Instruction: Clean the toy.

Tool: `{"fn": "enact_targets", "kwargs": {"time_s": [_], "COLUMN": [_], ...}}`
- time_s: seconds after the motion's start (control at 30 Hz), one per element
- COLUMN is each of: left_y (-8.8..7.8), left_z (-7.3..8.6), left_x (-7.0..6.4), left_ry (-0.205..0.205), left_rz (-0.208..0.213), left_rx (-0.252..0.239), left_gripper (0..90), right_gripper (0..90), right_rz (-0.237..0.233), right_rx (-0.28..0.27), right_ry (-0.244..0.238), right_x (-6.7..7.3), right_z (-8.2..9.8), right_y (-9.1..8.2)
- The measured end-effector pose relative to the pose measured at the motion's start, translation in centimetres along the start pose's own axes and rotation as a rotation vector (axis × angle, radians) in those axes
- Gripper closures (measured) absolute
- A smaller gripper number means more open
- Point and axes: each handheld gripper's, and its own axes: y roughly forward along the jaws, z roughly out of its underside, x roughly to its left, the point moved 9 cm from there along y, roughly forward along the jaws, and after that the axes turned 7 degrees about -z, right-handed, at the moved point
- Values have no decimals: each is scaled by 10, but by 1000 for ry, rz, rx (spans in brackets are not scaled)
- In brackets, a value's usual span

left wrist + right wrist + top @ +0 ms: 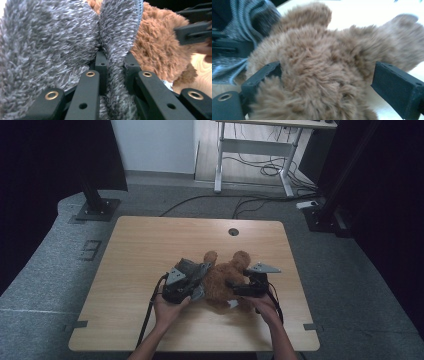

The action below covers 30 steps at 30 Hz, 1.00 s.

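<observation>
Grey cloth [117, 37] pinched in left gripper [115, 65]; teddy [319, 67] between spread right gripper [325, 75].

My hand-held grippers [187, 282] are black with brass-ringed screw holes, grey three-cornered plates on top, black cables trailing behind; forearms bare.

I can read no lettering anywhere from here. No label, brand, number or sign shows legibly.
</observation>
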Motion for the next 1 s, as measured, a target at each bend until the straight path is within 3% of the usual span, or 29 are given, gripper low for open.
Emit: {"fn": "enact_targets", "kwargs": {"time_s": [0.1, 0.23, 0.3, 0.4, 0.53, 0.67, 0.8, 0.83, 0.9, 1.0], "left_y": [-3, -8, -13, -18, -18, 0, 39, 49, 67, 70], "left_z": [3, 3, -1, -14, -44, -67, -71, -68, -56, -49], "left_x": [-2, -5, -8, -17, -41, -81, -109, -111, -109, -100], "left_ry": [-16, -27, -26, 13, 66, 140, 184, 194, 171, 121], "left_rz": [19, 40, 40, 17, 29, 58, 65, 50, 51, 75], "left_rx": [-3, 7, 12, 5, -37, -34, 45, 73, 123, 102], "left_gripper": [780, 777, 774, 773, 772, 770, 767, 767, 766, 772], "right_gripper": [266, 438, 473, 496, 508, 512, 512, 512, 517, 528], "right_rz": [-70, -72, -58, -37, -7, 35, 55, 61, 81, 92], "right_rx": [17, -14, -36, -74, -112, -119, -122, -126, -129, -124], "right_ry": [4, -50, -74, -93, -113, -152, -177, -182, -198, -202], "right_x": [5, 11, 14, 16, 17, 21, 24, 25, 27, 26], "right_z": [12, 21, 26, 32, 36, 37, 38, 39, 40, 43], "right_y": [6, 0, -2, -5, -5, -6, -7, -7, -8, -8]}}
